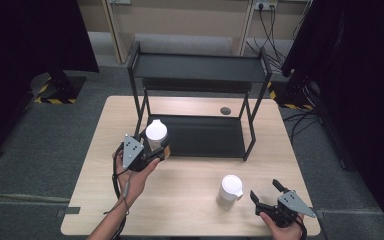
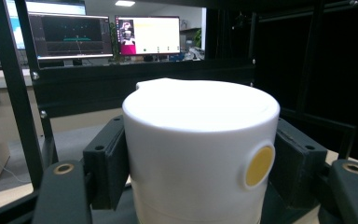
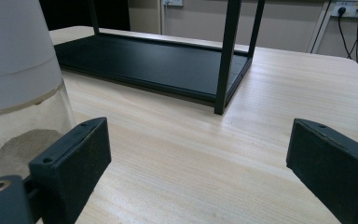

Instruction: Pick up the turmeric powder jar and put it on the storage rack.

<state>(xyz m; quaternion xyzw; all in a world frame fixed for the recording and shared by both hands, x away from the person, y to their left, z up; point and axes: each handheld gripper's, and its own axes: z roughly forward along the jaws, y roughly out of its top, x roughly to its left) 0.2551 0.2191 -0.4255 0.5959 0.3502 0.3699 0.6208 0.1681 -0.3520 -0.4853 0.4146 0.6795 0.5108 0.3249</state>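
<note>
My left gripper (image 1: 156, 148) is shut on a white-lidded jar (image 1: 156, 133) at the front left corner of the black two-tier rack (image 1: 200, 70). In the left gripper view the jar (image 2: 200, 149) sits between both pads (image 2: 106, 163), its lid bearing a yellow dot. A second white-lidded jar (image 1: 229, 190) stands on the wooden table (image 1: 180, 200) near the front right. My right gripper (image 1: 266, 192) is open just right of it, nothing between its jaws. In the right gripper view that jar (image 3: 18, 88) is at the far left, clear-bodied with sand-like powder inside.
The rack's lower shelf (image 3: 154, 63) lies flat on the table, with a thin post (image 3: 226, 56) at its near corner. Monitors (image 2: 147, 35) glow beyond the rack. A round grommet (image 1: 225, 110) is set in the table's far side. Grey carpet surrounds the table.
</note>
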